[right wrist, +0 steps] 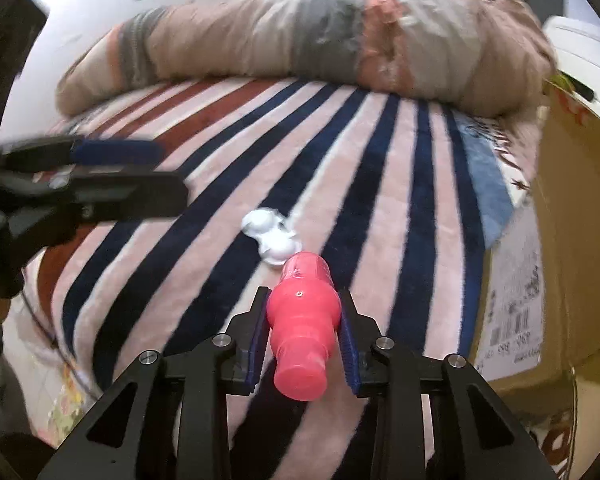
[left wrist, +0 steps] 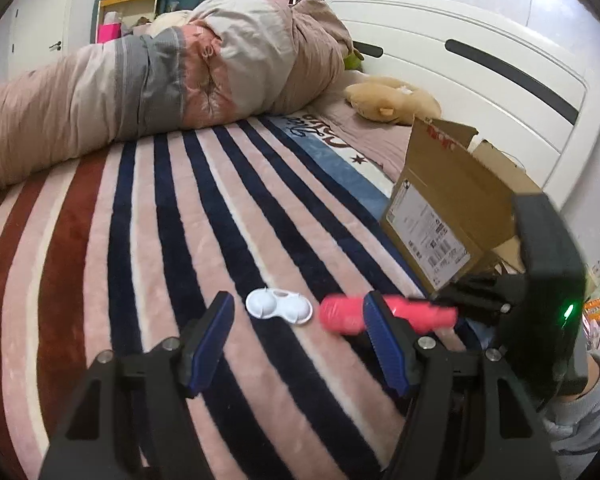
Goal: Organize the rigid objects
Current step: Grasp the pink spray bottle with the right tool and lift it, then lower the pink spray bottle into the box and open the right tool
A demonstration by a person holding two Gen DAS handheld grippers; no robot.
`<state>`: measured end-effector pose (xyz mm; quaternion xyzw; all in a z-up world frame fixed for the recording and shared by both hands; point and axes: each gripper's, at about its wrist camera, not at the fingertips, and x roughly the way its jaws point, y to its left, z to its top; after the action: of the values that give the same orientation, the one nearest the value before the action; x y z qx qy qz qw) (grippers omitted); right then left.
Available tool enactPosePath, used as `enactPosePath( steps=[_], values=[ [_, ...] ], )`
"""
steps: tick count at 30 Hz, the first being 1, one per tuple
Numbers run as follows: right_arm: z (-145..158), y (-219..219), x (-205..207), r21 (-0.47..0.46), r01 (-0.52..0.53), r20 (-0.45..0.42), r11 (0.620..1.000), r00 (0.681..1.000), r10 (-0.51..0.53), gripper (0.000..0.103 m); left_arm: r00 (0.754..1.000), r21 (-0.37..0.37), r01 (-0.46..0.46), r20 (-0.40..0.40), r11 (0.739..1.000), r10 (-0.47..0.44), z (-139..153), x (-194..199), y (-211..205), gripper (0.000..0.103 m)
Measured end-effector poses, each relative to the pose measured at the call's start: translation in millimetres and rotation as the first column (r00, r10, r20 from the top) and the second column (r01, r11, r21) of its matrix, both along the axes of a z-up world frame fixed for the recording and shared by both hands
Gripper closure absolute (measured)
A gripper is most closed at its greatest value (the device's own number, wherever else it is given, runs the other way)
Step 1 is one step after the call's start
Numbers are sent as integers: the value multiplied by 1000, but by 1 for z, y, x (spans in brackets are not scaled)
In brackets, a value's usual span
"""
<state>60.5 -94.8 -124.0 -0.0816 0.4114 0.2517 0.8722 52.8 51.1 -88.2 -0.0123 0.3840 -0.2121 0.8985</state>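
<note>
Pink bottle (right wrist: 302, 312) between right gripper (right wrist: 305, 334) pads

A white shipping label (left wrist: 424, 232) with barcodes is showing on the cardboard box's (left wrist: 456, 184) side, its print too small to read. Cursive lettering (left wrist: 320, 128) is lying on the far blue blanket edge, illegible.

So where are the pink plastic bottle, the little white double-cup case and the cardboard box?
Pink plastic bottle (right wrist: 302, 312): right wrist view, on its wide body between the claw's fingers.
White double-cup plastic case (left wrist: 278, 306): left wrist view, on its middle.
Brown cardboard box (left wrist: 448, 200): left wrist view, on its side wall.
</note>
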Motion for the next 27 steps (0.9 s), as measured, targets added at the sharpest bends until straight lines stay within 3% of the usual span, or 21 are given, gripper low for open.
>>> enactPosePath(
  steps=[4, 10, 12, 14, 17, 23, 27],
  values=[
    [-15, -8, 10, -4, 20, -87, 1000, 996, -21, 73, 1000, 32, -28, -5, 999, 28, 0, -3, -2, 40],
    [-26, -9, 12, -10, -30, -125, 1000, 992, 28, 71, 998, 48, -47, -32, 998, 49, -7, -5, -1, 40],
    [-29, -5, 14, -49, -56, -123, 997, 991, 50, 76, 998, 52, -46, -40, 998, 48, -8, -7, -1, 40],
    [-25, -2, 12, -56, -65, -91, 996, 994, 60, 77, 998, 53, -37, -42, 998, 39, -8, -9, -1, 40],
    [-1, 2, -1, 23, -108, -31, 994, 994, 108, 77, 999, -3, 0, -43, 1000, 0, 0, -13, 0, 40],
    [72, 0, -28, 175, -218, 156, 960, 969, 192, 77, 999, -114, 53, 5, 992, -53, 38, -17, -5, 40],
    [100, -9, -40, 203, -258, 259, 945, 945, 202, 77, 994, -182, 101, 55, 978, -93, 70, -15, -18, 53]
  ],
)
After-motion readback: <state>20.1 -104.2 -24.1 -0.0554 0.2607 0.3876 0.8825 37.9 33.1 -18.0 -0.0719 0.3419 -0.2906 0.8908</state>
